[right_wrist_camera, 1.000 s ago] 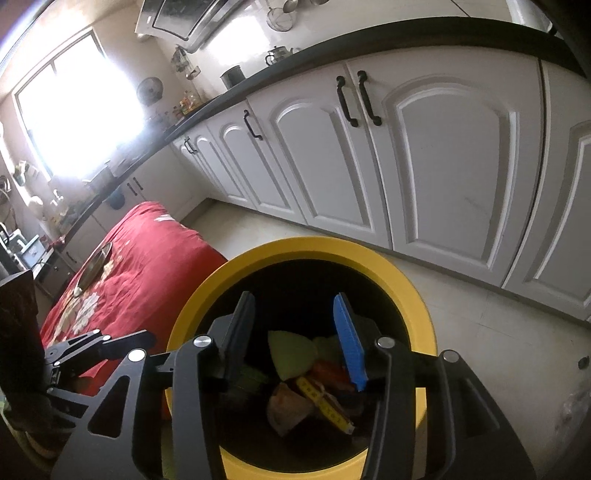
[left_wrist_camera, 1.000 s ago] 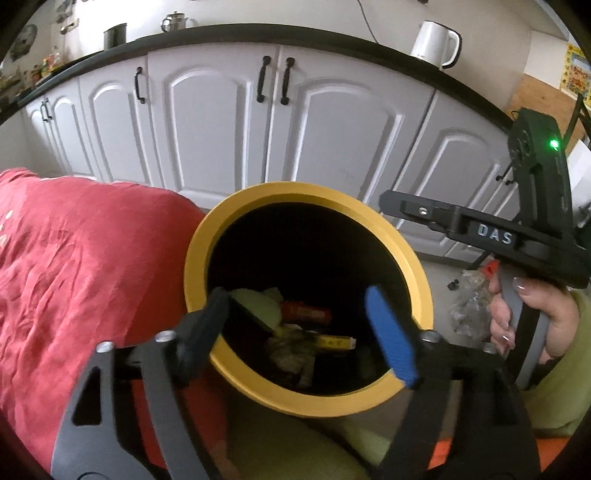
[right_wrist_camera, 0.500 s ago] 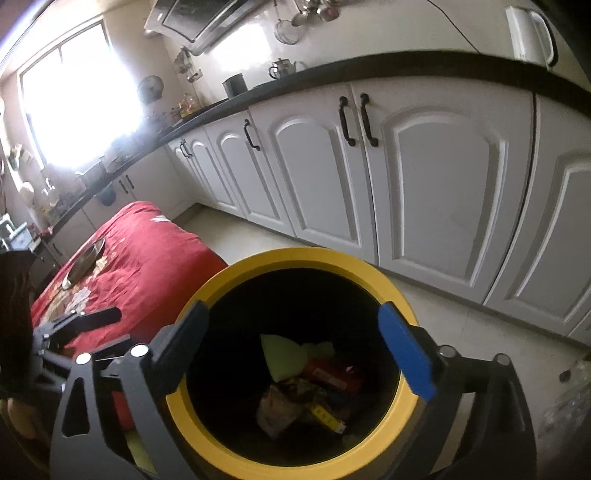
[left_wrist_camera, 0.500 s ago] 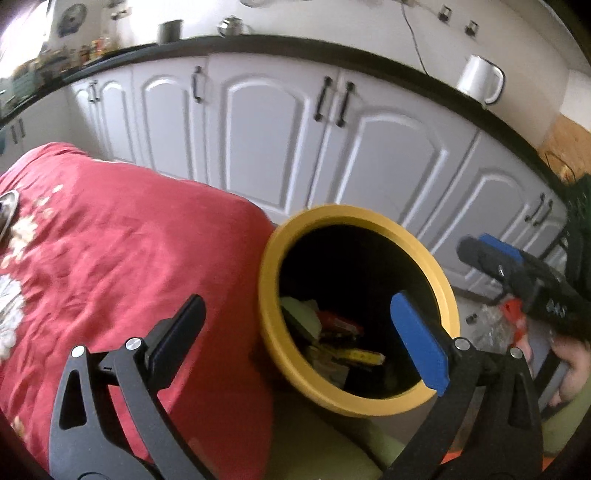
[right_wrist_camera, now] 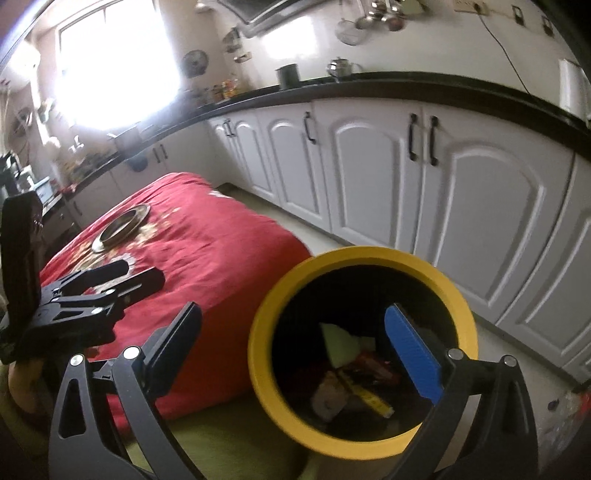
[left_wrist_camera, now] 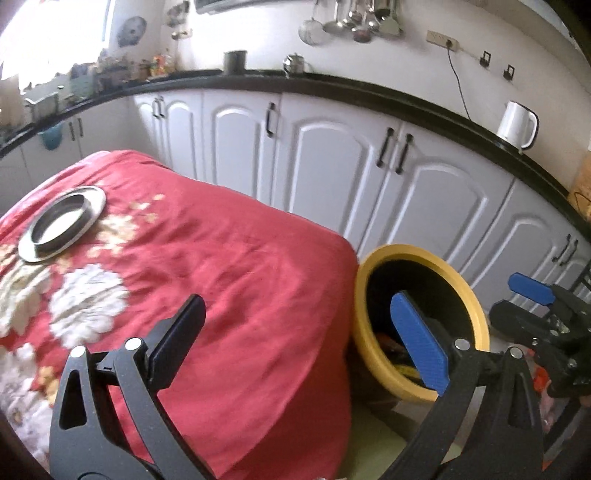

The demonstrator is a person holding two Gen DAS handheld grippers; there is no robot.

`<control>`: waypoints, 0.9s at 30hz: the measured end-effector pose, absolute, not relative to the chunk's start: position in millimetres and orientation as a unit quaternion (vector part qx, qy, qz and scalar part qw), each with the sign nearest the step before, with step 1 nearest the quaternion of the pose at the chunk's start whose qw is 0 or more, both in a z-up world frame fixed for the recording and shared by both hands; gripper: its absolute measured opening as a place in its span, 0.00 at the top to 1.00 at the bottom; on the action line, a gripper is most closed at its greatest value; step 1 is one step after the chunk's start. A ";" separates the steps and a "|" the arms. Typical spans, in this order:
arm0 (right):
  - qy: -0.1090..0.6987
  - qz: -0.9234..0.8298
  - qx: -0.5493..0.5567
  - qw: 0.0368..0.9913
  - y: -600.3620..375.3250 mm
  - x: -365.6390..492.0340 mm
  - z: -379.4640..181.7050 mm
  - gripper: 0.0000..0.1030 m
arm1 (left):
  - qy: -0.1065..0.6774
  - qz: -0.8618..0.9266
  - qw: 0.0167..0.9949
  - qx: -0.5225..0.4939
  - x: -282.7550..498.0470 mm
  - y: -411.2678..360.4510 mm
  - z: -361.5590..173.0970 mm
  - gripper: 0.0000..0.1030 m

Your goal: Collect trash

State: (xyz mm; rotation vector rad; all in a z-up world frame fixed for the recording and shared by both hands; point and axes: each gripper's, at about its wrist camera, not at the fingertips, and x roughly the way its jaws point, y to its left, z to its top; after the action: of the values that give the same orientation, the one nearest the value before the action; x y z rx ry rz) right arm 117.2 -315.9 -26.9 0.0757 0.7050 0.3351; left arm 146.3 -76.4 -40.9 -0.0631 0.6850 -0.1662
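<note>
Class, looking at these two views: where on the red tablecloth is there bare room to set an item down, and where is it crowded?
Free: the red tablecloth between the steel plate and the yellow bin. Crowded: inside the bin, piled with trash.

You have a table under a red floral cloth (left_wrist_camera: 236,266) at your left, a steel plate (left_wrist_camera: 61,229) lying on its far-left part. The yellow-rimmed bin (right_wrist_camera: 364,347) stands on the pale floor (right_wrist_camera: 491,339) just right of it.

A home kitchen: white arched cabinet doors (left_wrist_camera: 332,177) run under a black countertop (left_wrist_camera: 369,94) from nine to three o'clock, bearing a white kettle (left_wrist_camera: 517,123) at two, with ladles and strainers (left_wrist_camera: 351,22) hanging on the wall at twelve, and a cloth-covered table (left_wrist_camera: 221,277) at eight.
</note>
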 end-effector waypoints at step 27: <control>0.149 0.108 0.005 0.983 -269.5 21.7 -3.8 0.06 | 0.193 -0.060 0.979 -0.014 43.5 -48.3 -12.5 0.10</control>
State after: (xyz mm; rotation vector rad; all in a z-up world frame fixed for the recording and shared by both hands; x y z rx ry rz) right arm 21.7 -269.5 -3.8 0.0097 0.2997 0.2172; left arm 43.5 -48.3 -12.5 -0.0285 0.3891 -0.1207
